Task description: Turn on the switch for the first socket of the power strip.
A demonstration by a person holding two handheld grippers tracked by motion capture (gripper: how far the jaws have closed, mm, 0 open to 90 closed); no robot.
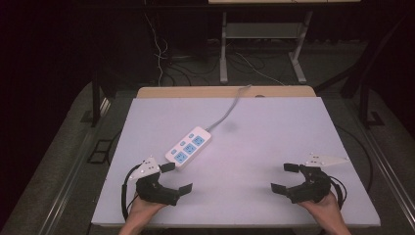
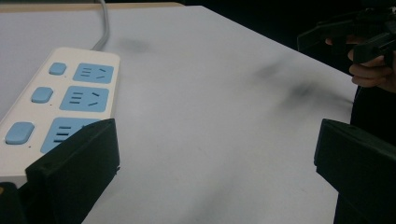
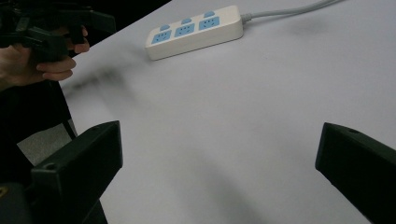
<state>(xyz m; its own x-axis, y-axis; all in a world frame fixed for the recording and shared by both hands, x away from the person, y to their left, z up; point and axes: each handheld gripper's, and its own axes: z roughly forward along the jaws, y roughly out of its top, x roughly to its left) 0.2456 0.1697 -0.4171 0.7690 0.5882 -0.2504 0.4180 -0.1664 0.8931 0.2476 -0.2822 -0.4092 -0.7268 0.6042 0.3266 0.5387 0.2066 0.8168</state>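
A white power strip [image 1: 189,147] with blue sockets and blue switches lies slantwise on the white table top [image 1: 274,147], its grey cable [image 1: 229,110] running to the far edge. My left gripper [image 1: 176,177] rests near the front left, open, nothing between its jaws; one jaw sits just beside the strip's near end [image 2: 46,126]. My right gripper [image 1: 286,177] rests at the front right, open and empty, pointing left over bare table. The strip [image 3: 196,31] lies far off in the right gripper view.
The table top stops close behind both hands at the front edge [image 1: 235,225]. A wooden strip [image 1: 225,91] borders the far side. Beyond it stand a metal frame [image 1: 262,44] and loose cables [image 1: 166,58] on the dark floor.
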